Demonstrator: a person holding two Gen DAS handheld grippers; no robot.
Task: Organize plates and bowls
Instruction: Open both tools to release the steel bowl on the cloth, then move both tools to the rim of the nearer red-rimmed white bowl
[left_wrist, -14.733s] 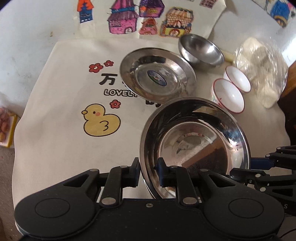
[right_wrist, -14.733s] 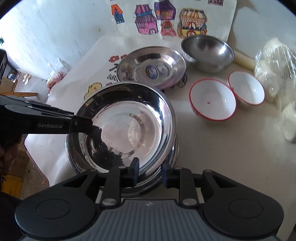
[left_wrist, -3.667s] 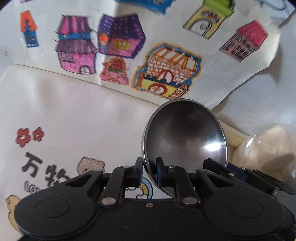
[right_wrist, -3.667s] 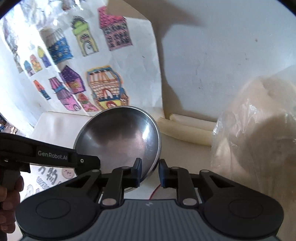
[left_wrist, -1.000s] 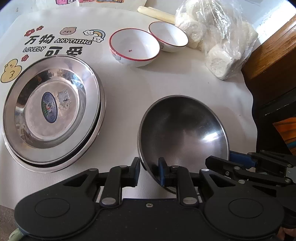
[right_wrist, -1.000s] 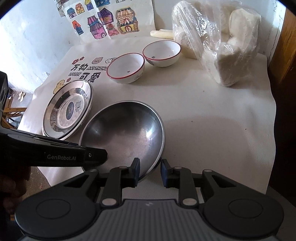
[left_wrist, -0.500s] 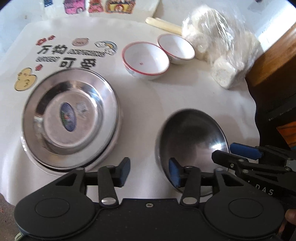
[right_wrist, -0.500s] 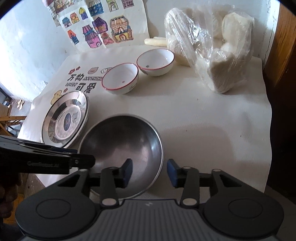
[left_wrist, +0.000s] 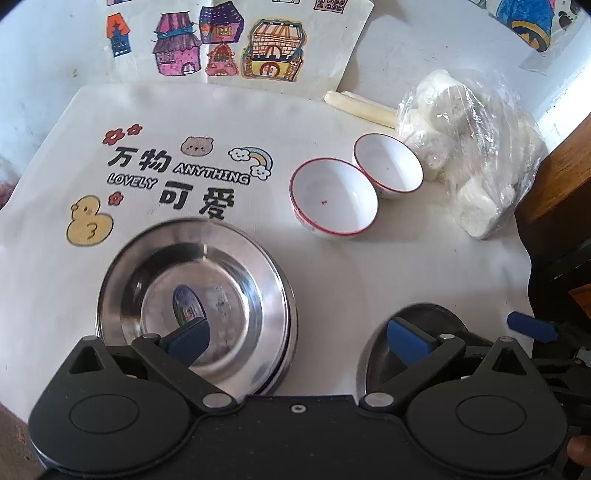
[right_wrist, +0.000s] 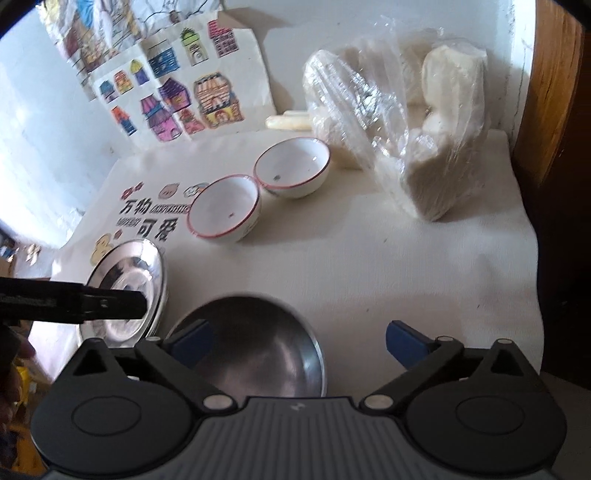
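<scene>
The steel bowl (right_wrist: 255, 347) sits on the white cloth near the front edge, also low right in the left wrist view (left_wrist: 424, 321). Stacked steel plates (left_wrist: 195, 306) lie to its left and show in the right wrist view (right_wrist: 127, 284). Two red-rimmed white bowls (left_wrist: 334, 201) (left_wrist: 388, 171) stand side by side farther back, also in the right wrist view (right_wrist: 225, 208) (right_wrist: 293, 166). My left gripper (left_wrist: 299, 338) is open wide and empty, above the gap between plates and steel bowl. My right gripper (right_wrist: 299, 339) is open wide and empty, over the steel bowl's right rim.
A clear bag of white lumps (right_wrist: 399, 107) stands at the back right beside a wooden panel (right_wrist: 550, 81). A pale rolled stick (left_wrist: 358, 105) lies by the wall under drawings of houses (left_wrist: 221, 48). The cloth's right edge (right_wrist: 535, 258) drops off.
Both grippers have let go of the steel bowl, opened wide and drawn back. The bowl now rests on the cloth to the right of the plate stack.
</scene>
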